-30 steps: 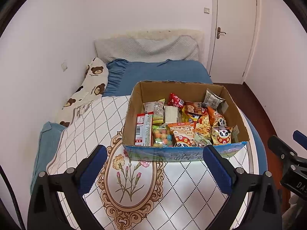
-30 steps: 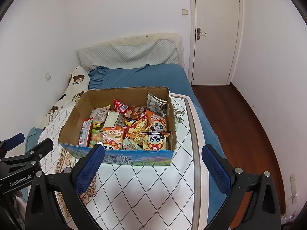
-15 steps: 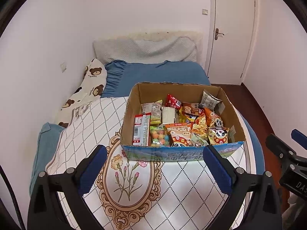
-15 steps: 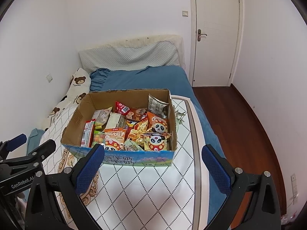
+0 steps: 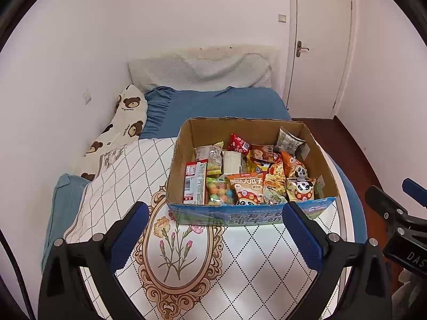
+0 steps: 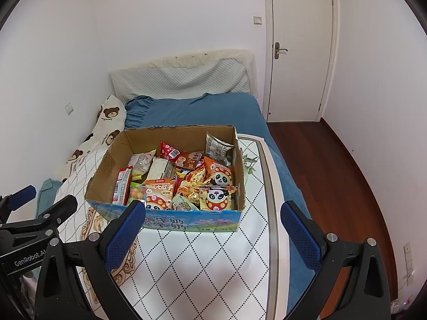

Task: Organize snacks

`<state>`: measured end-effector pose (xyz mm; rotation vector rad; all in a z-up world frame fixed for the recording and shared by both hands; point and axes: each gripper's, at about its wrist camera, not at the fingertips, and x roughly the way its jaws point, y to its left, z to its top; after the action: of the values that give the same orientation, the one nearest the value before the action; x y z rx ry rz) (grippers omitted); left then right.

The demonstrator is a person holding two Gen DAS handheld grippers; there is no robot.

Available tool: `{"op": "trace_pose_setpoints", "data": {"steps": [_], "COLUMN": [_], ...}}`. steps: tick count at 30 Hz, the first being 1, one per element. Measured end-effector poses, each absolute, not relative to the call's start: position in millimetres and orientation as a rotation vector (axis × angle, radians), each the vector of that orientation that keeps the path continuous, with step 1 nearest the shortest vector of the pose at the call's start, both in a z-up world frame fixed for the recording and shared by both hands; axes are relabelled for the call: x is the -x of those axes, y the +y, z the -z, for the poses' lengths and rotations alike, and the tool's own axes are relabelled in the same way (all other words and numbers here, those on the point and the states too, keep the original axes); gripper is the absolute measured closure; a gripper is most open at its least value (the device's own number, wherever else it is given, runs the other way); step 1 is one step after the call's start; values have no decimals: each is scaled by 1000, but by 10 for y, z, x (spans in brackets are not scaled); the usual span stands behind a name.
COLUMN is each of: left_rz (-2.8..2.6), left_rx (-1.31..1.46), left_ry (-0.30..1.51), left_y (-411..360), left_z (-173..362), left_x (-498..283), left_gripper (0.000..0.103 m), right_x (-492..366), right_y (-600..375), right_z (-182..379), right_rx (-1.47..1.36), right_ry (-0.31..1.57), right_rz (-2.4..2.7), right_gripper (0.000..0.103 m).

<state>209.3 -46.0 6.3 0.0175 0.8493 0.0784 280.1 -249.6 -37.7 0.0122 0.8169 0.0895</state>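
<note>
An open cardboard box (image 5: 184,144) (image 6: 106,160) with a blue printed front stands on a white table with a diamond pattern. It holds several snack packets: panda bags (image 5: 301,189) (image 6: 216,197), an orange seed bag (image 5: 246,189), a red and white pack (image 5: 193,184), a candy bag (image 5: 220,190), a grey packet (image 5: 288,141). My left gripper (image 5: 216,237) is open and empty, in front of the box. My right gripper (image 6: 213,237) is open and empty, in front of the box's right half.
The table (image 5: 253,266) (image 6: 200,266) stands on a bed with a blue sheet (image 5: 218,106) and a bear-print pillow (image 5: 125,125). A white door (image 6: 299,48) and wooden floor (image 6: 333,173) lie to the right. The table's right edge (image 6: 272,213) is near the box.
Both grippers have drawn back and risen a little, so the box appears slightly smaller and farther away. The jaws stay open. Nothing in the box has moved.
</note>
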Motion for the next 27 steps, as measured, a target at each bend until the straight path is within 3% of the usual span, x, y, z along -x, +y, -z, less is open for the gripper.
{"op": "trace_pose_setpoints", "data": {"steps": [27], "left_rz": [-78], "left_rx": [-18], "left_ry": [839], "left_y": [-465], "left_z": [-116], "left_x": [-2058], "left_gripper": [0], "right_x": [-2761], "right_y": [-2525], "right_z": [343], "right_rx": [-17], "right_ry": [810], "right_rz": [-83], "right_gripper": [0]}}
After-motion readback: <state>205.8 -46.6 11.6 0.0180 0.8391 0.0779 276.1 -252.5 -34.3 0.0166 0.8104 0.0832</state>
